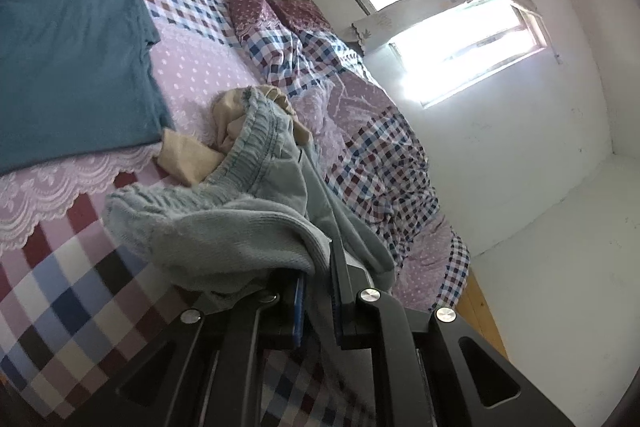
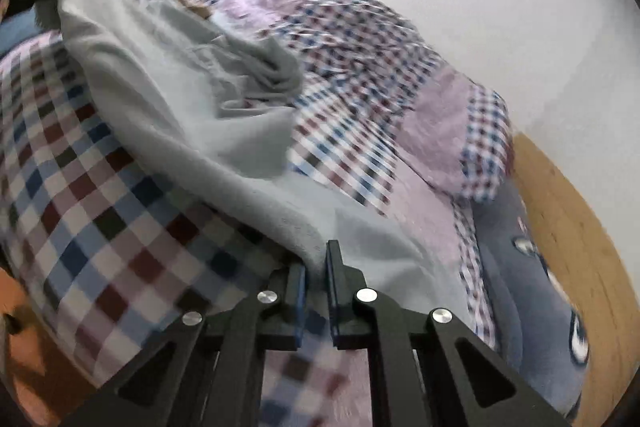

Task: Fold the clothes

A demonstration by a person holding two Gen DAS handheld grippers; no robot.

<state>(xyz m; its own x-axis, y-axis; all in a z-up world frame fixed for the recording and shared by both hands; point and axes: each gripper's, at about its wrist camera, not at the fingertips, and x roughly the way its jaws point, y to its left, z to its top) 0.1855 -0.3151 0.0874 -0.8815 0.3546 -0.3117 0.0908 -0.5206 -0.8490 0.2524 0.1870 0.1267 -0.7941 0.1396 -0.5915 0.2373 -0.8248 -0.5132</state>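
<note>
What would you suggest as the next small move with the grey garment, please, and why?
Probably draw the two grippers apart to stretch it flat. The left gripper and right gripper are each shut on the grey garment, which sags bunched over the bed.

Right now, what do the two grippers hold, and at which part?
Both hold the grey trousers. The left gripper pinches them close to the elastic waistband; the right gripper pinches a plain fabric edge, exact part unclear.
</note>
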